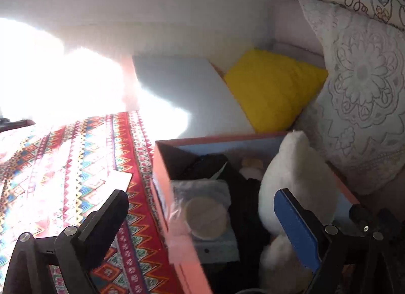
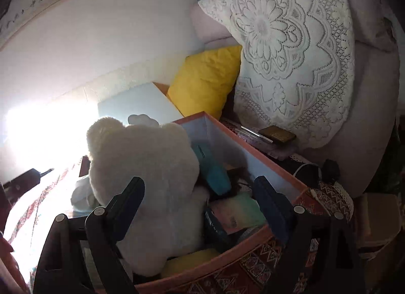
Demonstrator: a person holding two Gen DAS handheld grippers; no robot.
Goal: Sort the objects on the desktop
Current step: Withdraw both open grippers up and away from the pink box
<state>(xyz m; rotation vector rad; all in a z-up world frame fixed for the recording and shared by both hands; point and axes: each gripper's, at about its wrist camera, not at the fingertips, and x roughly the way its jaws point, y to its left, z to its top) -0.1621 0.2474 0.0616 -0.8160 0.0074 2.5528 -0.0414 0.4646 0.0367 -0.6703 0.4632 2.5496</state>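
**Both grippers spread over the storage box, plush toy between right fingers**

White plush toy [image 2: 149, 167] sits upright in the pink-rimmed storage box [image 2: 253, 147], leaning toward the box's left side. Right gripper [image 2: 200, 197] hovers just above the box's near edge, fingers spread wide, nothing pinched; the plush lies dead ahead and slightly left, overlapping the left finger, contact unclear. Left gripper [image 1: 200, 208] also spread and empty, straddling the box's left wall, plush [image 1: 293, 180] beside its right finger. Right arm looks nearer to the toy's body.

Also in the box: teal object [image 2: 210, 167], round wooden disc in plastic wrap [image 1: 206, 218], dark items, a pale card. Box stands on a patterned red tablecloth [image 1: 83, 157], near its right edge. A pen [image 2: 255, 134] and dark case [image 2: 277, 135] lie past the box's far right wall. Behind: yellow cushion [image 2: 207, 79], lace pillow [image 2: 291, 53], white wall. Strong window glare left washes out the cloth.
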